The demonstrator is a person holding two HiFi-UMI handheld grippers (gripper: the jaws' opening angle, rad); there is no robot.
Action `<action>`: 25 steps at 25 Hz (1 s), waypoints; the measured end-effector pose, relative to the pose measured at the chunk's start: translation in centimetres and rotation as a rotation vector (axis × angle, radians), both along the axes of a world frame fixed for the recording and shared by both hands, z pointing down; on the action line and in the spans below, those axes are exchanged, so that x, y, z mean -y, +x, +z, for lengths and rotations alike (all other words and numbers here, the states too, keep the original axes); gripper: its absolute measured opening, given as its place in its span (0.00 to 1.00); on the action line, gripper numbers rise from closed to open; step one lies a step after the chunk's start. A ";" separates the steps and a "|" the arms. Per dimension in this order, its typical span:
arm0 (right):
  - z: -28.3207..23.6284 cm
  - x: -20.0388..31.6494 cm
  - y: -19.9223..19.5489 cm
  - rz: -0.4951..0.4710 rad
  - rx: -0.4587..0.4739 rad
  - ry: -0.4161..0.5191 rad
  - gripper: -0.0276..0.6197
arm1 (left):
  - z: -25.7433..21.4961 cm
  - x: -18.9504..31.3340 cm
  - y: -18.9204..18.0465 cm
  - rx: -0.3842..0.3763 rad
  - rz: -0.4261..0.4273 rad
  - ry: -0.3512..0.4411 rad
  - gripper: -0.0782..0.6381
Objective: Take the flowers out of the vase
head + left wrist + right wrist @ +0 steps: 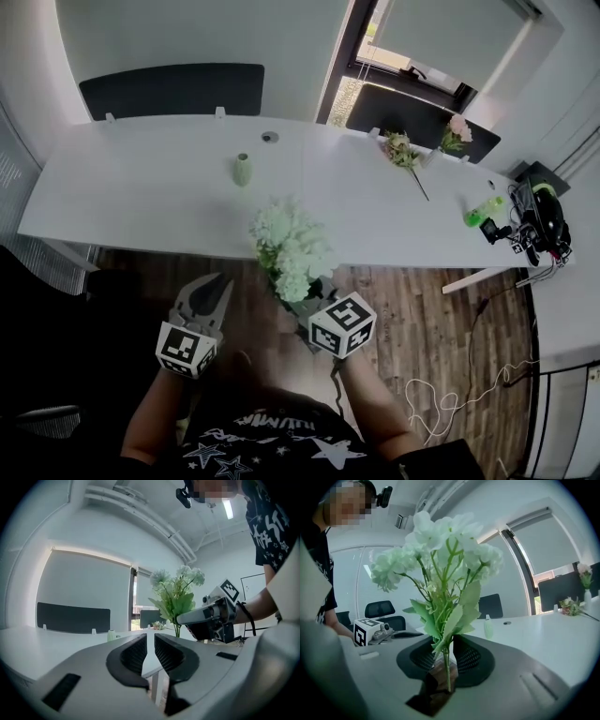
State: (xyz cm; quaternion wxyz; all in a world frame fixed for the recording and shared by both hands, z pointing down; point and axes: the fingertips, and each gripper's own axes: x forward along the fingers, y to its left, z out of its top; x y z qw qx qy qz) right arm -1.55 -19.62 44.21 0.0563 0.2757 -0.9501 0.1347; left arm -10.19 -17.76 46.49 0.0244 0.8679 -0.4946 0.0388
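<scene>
- The right hand-held gripper (446, 653) has its jaws closed on the thin green stem of the flowers (445, 559).
- The pale white-green blooms and leaves rise upright above those jaws.
- The left hand-held gripper (149, 651) is just beside the right one. Its jaws are narrow, with a slim gap between the pads and nothing in it.
- The small pale green vase (243, 170) stands upright on the white worktop (141, 178), well ahead of both grippers and apart from the flowers.
- A second bunch of flowers (401, 150) lies on the worktop, far ahead and to the right of the right hand-held gripper.
</scene>
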 end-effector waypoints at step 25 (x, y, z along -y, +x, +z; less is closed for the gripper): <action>-0.5 -14.1 10.7 -0.068 0.039 -0.011 0.18 | -3.4 -15.8 9.9 0.016 -0.119 0.016 0.13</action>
